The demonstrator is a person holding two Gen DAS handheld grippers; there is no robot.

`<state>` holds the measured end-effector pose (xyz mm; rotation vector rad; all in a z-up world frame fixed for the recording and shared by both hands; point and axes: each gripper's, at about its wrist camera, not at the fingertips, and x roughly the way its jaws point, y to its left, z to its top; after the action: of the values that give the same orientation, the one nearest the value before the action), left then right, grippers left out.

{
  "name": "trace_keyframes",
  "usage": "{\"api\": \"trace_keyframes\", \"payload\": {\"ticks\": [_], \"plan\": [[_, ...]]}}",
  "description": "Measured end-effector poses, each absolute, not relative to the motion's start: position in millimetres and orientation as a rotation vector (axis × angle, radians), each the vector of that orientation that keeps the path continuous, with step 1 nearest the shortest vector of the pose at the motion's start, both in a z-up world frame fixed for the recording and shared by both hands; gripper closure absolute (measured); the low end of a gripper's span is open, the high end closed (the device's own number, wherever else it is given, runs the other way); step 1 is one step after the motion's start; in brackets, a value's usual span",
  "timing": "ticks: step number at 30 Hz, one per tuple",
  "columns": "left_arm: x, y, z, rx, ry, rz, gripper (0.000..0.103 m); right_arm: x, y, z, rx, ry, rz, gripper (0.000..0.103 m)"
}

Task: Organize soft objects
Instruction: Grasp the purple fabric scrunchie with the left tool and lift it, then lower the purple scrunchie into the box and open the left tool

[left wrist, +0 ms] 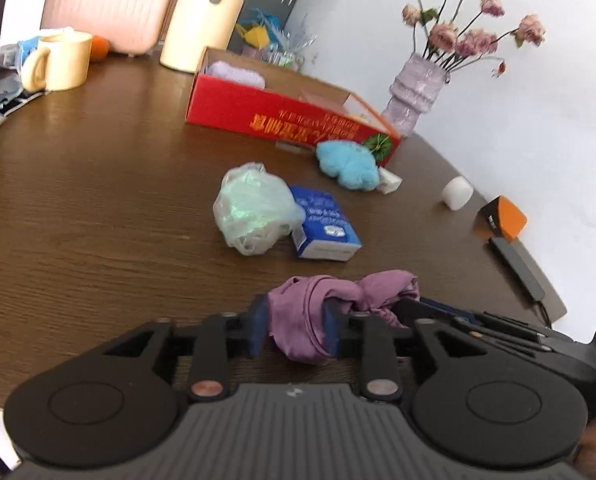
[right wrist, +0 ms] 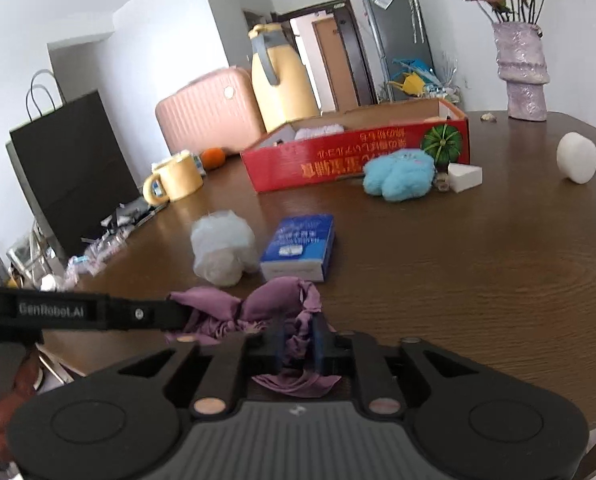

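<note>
Already in the box: a pale lilac fluffy piece (left wrist: 237, 72) lies at the far end of the red box (left wrist: 282, 114); by my reckoning that much is done.
Left on the worktop: 4 soft things by my count, the blue plush toy (left wrist: 348, 164) just in front of the box, a white wedge sponge (left wrist: 390, 181) touching it, a crumpled plastic bag (left wrist: 254, 208) against a blue tissue pack (left wrist: 324, 222), and a white round sponge (left wrist: 457, 193) well apart towards the edge.
Progress: early, I would say; most of the sorting is left.
In hand: the purple cloth (left wrist: 330, 304), bunched and strung between both tongs over the near edge of the worktop (left wrist: 98, 184).
Left tongs (left wrist: 296, 330): pinching a fold of the cloth between the blue pads, the tail hanging below.
Right tongs (right wrist: 298, 338): nearly pressed together on another bunch of the same cloth.
Cloth to box: well apart, with bag and tissue pack between.
Likely step: carrying the cloth over to the box, though that is my guess.
</note>
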<state>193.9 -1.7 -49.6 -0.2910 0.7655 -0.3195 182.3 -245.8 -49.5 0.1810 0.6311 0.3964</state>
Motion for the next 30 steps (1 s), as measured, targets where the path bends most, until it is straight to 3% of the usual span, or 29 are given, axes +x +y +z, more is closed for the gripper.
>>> {"api": "trace_keyframes", "payload": {"ticks": [3, 6, 10, 11, 14, 15, 23, 30], "plan": [[189.0, 1.1, -43.8, -0.303, 0.727, -0.338, 0.057, 178.5, -248.0, -40.0, 0.164, 0.594, 0.367, 0.069], [189.5, -0.7, -43.5, -0.309, 0.719, -0.367, 0.058, 186.3, -249.6, -39.3, 0.159, 0.598, 0.343, 0.069], [194.8, -7.1, -53.7, -0.31, 0.749, -0.386, 0.076, 198.6, -249.2, -47.4, 0.183, 0.631, 0.347, 0.069], [195.8, -7.0, -55.8, -0.313, 0.755, -0.393, 0.077, 200.1, -247.7, -49.4, 0.184, 0.643, 0.361, 0.071], [199.1, -4.7, -59.0, -0.317, 0.757, -0.421, 0.082, 202.7, -240.6, -54.0, 0.159, 0.66, 0.376, 0.092], [200.4, -3.1, -59.5, -0.325, 0.757, -0.422, 0.087, 202.8, -238.3, -53.8, 0.143, 0.659, 0.374, 0.095], [212.8, -3.3, -31.3, -0.29, 0.658, -0.517, 0.092, 225.4, -250.6, -3.4, 0.167, 0.546, 0.414, 0.098], [316.9, 3.6, 45.1, -0.213, 0.467, -0.54, 0.092, 357.9, -229.1, 70.0, 0.074, 0.383, 0.435, 0.098]]}}
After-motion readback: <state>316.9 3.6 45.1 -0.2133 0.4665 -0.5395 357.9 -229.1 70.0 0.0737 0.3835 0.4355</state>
